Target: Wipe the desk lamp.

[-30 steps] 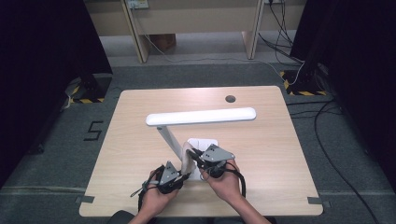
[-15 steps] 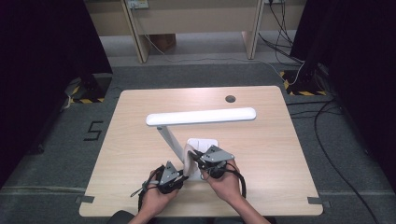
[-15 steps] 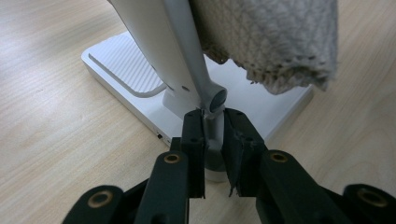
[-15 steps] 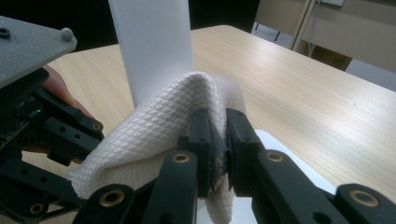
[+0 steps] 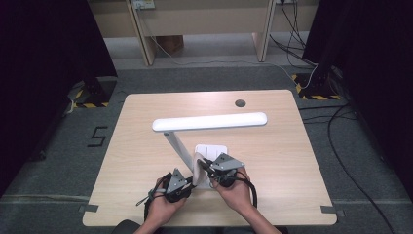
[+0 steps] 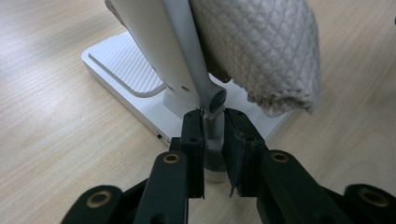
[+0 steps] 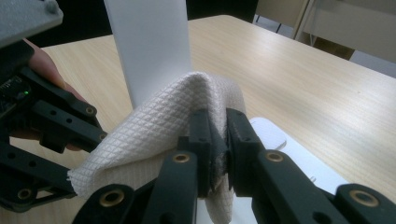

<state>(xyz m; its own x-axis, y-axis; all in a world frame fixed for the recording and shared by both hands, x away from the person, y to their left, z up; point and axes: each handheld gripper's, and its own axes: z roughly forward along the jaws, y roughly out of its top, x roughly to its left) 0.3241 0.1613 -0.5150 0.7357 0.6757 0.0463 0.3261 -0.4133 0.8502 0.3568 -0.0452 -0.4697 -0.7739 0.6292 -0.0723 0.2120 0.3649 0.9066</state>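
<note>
A white desk lamp stands on the wooden table (image 5: 146, 126), its long head (image 5: 209, 122) level above the slanted arm (image 5: 176, 145) and flat base (image 5: 214, 148). My left gripper (image 5: 189, 179) (image 6: 214, 114) is shut on the lamp's hinge post (image 6: 215, 137) where the arm meets the base (image 6: 116, 60). A beige quilted cloth (image 6: 261, 46) (image 7: 149, 135) is folded against the lamp arm (image 7: 149, 46). My right gripper (image 5: 205, 165) (image 7: 218, 119) is shut on that cloth just above the base. The left gripper's body (image 7: 46, 121) is close beside the cloth.
A round cable hole (image 5: 240, 103) sits near the table's far edge. Cables (image 5: 341, 141) lie on the floor to the right, and wooden furniture legs (image 5: 146, 34) stand behind the table. Both hands work near the table's front edge.
</note>
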